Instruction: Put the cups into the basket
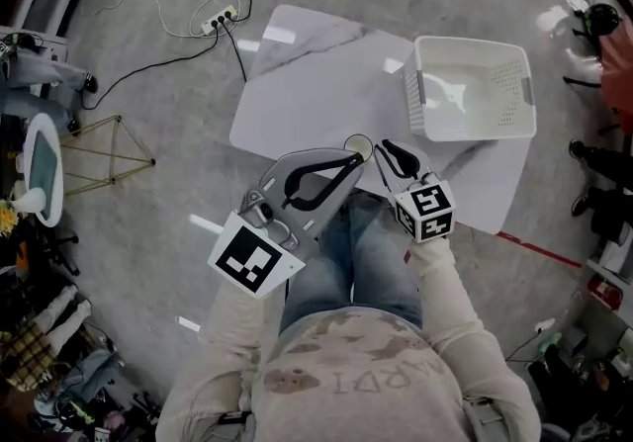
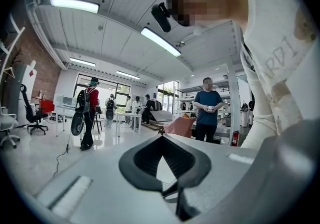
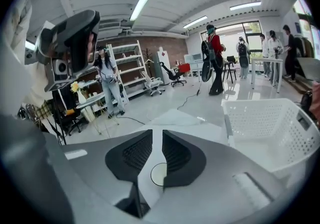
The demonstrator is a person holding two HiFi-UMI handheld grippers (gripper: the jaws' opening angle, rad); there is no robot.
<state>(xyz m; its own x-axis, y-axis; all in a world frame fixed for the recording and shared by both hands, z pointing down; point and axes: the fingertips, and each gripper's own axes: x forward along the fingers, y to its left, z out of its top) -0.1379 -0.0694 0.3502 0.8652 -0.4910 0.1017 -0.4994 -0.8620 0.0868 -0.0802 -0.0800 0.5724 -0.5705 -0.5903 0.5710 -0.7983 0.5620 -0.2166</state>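
Note:
One cup (image 1: 358, 146), pale with a round rim, stands near the front edge of the white table (image 1: 316, 84). The white perforated basket (image 1: 419, 94) sits empty at the table's right end. My left gripper (image 1: 356, 159) is shut and empty, its tips just beside the cup; its own view shows no cup. My right gripper (image 1: 386, 147) hovers right of the cup, its jaws a narrow gap apart with nothing held. In the right gripper view the cup (image 3: 156, 174) shows low through that gap in the right gripper (image 3: 156, 140), and the basket (image 3: 270, 128) is to the right.
A power strip (image 1: 220, 19) with cables lies on the floor behind the table. A wire stand (image 1: 109, 158) is at the left. My knees in jeans (image 1: 361, 252) are against the table's front edge. Several people stand far off in the room.

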